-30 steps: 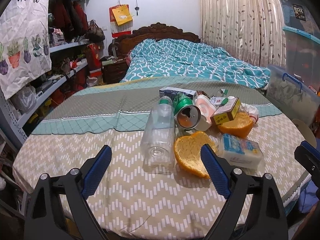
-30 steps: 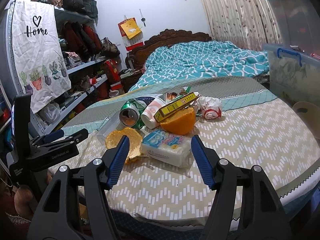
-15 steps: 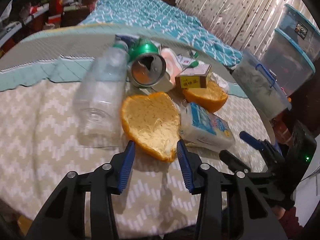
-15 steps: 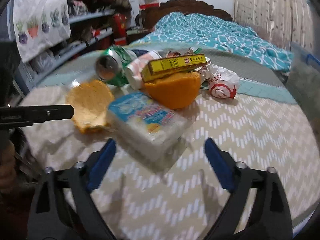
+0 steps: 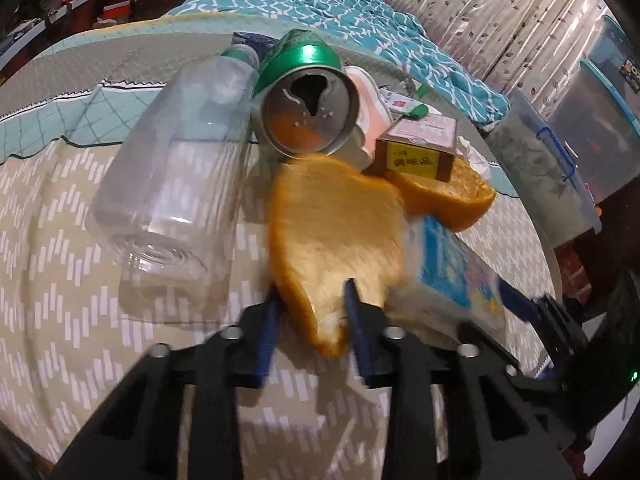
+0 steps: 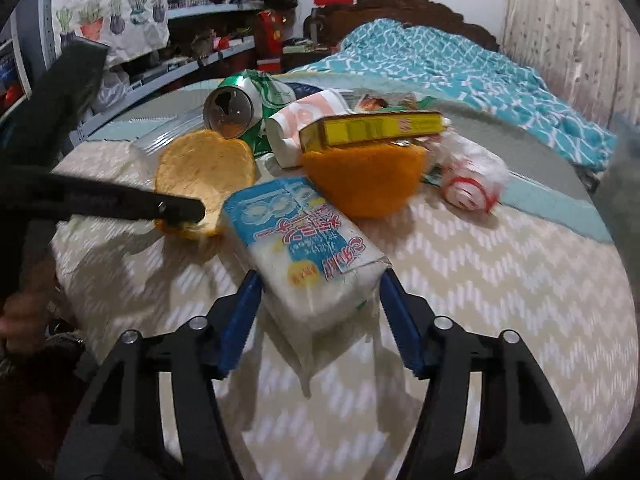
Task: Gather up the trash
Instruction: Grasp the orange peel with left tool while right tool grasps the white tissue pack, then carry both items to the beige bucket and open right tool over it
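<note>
Counting the rubbish on the patterned tablecloth (image 6: 500, 280) gives one clear plastic bottle (image 5: 172, 184), one green can (image 5: 308, 100), two orange peel halves, one yellow box (image 6: 372, 130), one tissue pack (image 6: 308, 248), one paper cup (image 6: 304, 120) and one crumpled white wrapper with red print (image 6: 468, 178). Smaller scraps lie behind the heap; their number cannot be told.

The bottle lies on its side at the left of the pile, its green cap away from the camera, touching the can. The can also lies on its side, open top toward the left wrist camera. The paper cup lies just beside the can.

First peel half (image 5: 336, 240): pale inside facing up, in front of the can. The left gripper (image 5: 312, 320) is clamped on its near edge, blue pads pressing on both sides.

Second peel half (image 6: 364, 180): orange skin outward, with the yellow box resting across its top.

The tissue pack lies between the two peel halves, toward the near side. The right gripper (image 6: 320, 320) has its jaws closing around the pack's near end; the pack sits between the blue pads, and whether they press on it yet cannot be told for certain.

One bed with a teal patterned cover (image 6: 460, 64) stands behind the table.
</note>
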A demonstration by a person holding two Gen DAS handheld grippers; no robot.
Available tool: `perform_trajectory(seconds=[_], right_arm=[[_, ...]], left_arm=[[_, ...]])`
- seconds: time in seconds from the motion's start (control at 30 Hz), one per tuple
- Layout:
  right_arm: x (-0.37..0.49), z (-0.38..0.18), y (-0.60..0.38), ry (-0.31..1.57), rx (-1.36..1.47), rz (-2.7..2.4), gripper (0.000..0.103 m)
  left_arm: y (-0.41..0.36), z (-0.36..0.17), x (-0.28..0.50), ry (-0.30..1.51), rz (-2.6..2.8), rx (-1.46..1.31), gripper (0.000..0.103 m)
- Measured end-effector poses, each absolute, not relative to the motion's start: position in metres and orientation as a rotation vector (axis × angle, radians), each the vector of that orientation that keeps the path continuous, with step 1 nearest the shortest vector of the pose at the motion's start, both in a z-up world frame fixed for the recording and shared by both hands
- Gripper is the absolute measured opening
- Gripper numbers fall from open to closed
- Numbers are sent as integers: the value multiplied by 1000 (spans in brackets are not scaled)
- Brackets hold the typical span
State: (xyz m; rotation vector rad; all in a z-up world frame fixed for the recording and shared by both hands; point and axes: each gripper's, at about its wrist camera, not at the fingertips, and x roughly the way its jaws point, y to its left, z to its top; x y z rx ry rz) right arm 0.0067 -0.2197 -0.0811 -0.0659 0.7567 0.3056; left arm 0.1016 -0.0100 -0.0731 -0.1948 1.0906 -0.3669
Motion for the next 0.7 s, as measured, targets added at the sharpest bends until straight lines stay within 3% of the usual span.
perform_trajectory(seconds=[0.1, 0.37, 0.43, 0.47, 0.5, 0.57, 0.7], right_arm=[[-26, -81, -247, 725, -15, 255, 60], [-59, -85, -324, 636, 153, -31, 63], [-59, -86, -334, 643, 196, -30, 75], [-58, -87, -338, 641, 210, -23, 89], [-59, -87, -339, 633, 211, -24, 95], [-57, -88, -337, 637, 184, -22, 98], [-50, -98, -332, 670, 166, 12, 98]], left_arm=[[-21, -69, 88, 1093, -425, -166, 8], [-90, -66, 77, 1087, -562, 5, 8], [-107, -68, 82, 1099, -569, 31, 17], [-112, -70, 84, 1107, -573, 38, 33], [-119, -72, 87, 1112, -579, 49, 45], [-127, -74, 86, 1093, -573, 82, 49], [-138, -75, 82, 1080, -579, 114, 47]])
